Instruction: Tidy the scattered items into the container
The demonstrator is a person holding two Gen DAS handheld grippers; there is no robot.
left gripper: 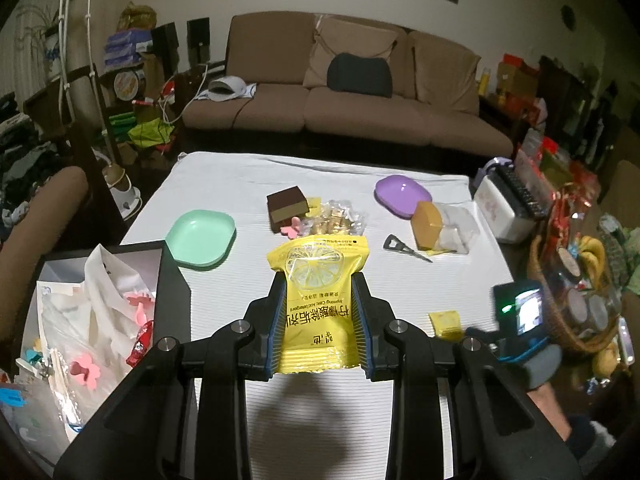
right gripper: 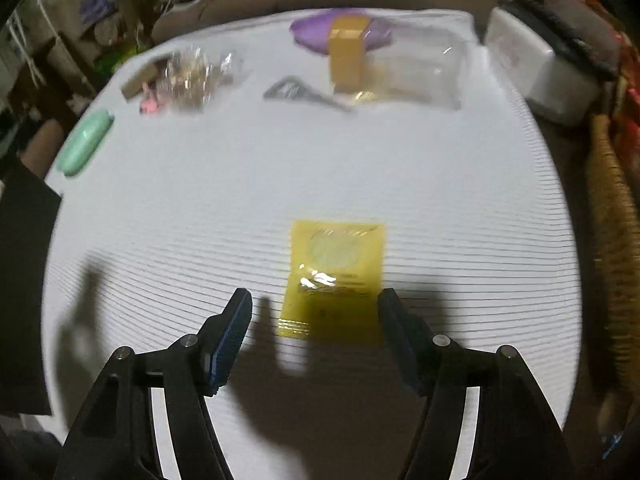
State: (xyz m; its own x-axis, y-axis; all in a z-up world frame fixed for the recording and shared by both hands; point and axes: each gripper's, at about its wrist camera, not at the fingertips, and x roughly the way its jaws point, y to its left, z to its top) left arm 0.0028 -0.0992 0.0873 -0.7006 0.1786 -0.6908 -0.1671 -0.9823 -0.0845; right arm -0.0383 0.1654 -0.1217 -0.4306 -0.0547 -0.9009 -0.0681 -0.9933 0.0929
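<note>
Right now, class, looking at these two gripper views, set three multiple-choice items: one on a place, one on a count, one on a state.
1. Where does the green plate lie?
A. on the sofa
B. on the white table cover, beside the black container
C. inside the wicker basket

2. How many yellow sachets show in the left wrist view?
A. one
B. two
C. four

3. In what state is the right gripper?
A. fingers apart, nothing gripped
C. out of view
B. clamped on the purple plate

Answers:
1 B: the plate rests on the table cover next to the container.
2 B: one large sachet is between the left gripper's fingers, and a small sachet lies on the cover.
3 A: its fingers stand apart, and the small sachet lies flat, untouched.
</note>
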